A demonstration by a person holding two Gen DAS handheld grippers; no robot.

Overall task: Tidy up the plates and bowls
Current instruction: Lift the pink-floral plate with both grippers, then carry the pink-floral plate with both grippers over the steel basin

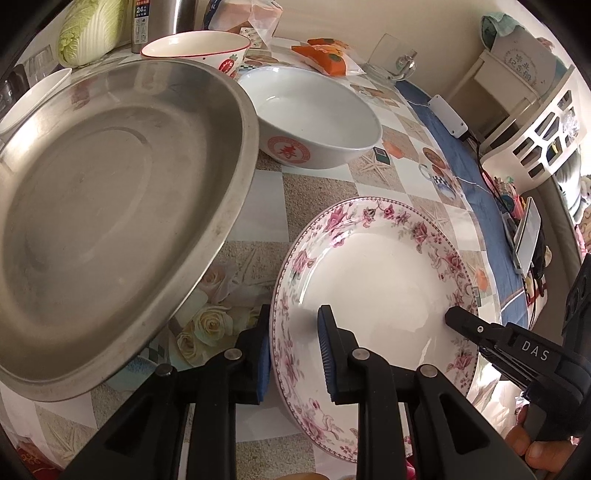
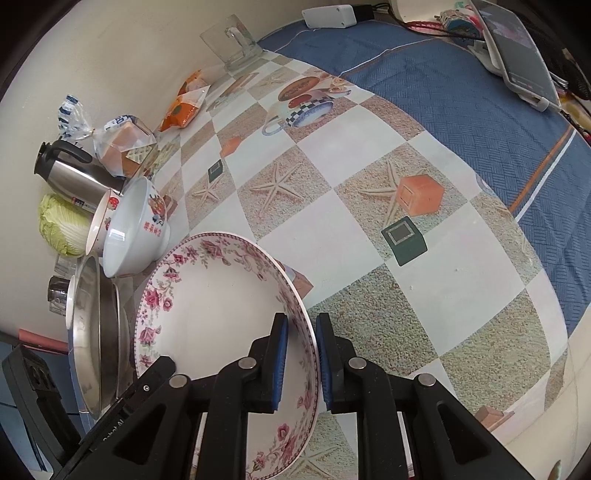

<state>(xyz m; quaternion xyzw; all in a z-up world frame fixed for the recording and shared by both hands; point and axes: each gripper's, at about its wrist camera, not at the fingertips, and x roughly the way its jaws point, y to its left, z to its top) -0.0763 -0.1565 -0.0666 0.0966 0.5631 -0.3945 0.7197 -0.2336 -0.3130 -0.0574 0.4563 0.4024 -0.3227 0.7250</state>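
A floral-rimmed white plate is held off the table, its rim between the jaws of both grippers. My left gripper grips its left rim; one pad is inside, one outside. My right gripper grips the opposite rim of the plate, and its finger shows in the left wrist view. A large steel plate lies to the left. A white bowl with a red emblem sits behind, and a red-rimmed bowl stands further back.
A cabbage, a steel kettle, bagged bread and an orange snack packet crowd the table's back. A blue cloth with a phone and cables lies on the right.
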